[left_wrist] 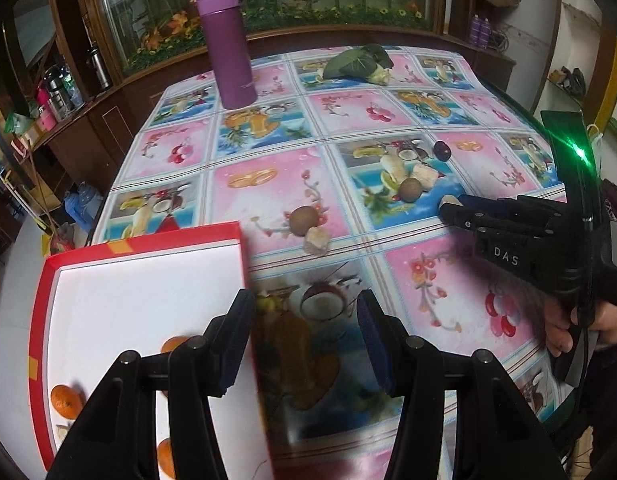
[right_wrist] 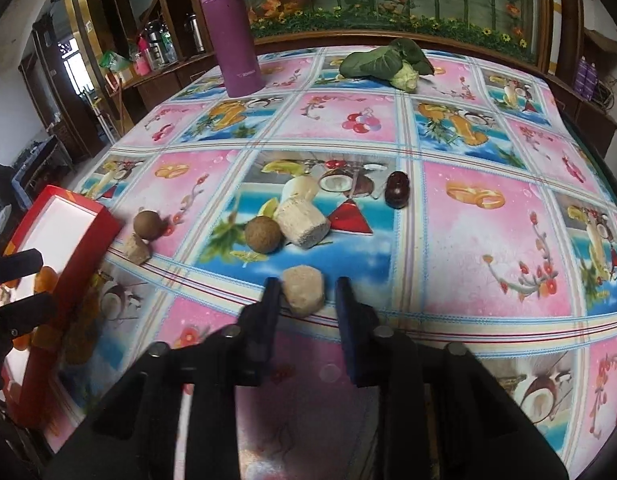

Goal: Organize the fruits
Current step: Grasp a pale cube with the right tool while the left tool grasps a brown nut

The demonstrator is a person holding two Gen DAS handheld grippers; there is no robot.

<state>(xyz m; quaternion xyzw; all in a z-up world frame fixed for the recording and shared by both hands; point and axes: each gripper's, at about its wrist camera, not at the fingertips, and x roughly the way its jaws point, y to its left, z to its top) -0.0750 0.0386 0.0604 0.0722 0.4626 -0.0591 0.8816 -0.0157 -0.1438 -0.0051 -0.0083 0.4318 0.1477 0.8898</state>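
The right gripper [right_wrist: 304,300] sits low over the table [right_wrist: 488,248], its jaws apart, with a pale beige chunk [right_wrist: 303,290] lying on the cloth between the two fingertips; whether the pads touch it cannot be told. Just beyond that chunk lie a brown round fruit [right_wrist: 261,235] and a larger pale cylinder piece [right_wrist: 302,222], the two touching or nearly so. Farther back and to the right, apart from them, rests a dark purple fruit [right_wrist: 396,192]. To the left, near the red box [right_wrist: 68,248], a second brown round fruit [right_wrist: 147,224] sits against a small beige piece [right_wrist: 137,251].

In the left wrist view the left gripper [left_wrist: 306,344] hangs with its jaws wide apart and nothing between them, one finger over the right edge of the red box [left_wrist: 144,304]. Inside the white-lined box lie oranges [left_wrist: 65,400], near the corner closest to the camera. A hand [left_wrist: 564,332] holds the right gripper's handle at the right edge of that view.

At the far end of the table stand a purple flask [right_wrist: 230,28] and a leafy green vegetable [right_wrist: 384,62], well apart from the fruit
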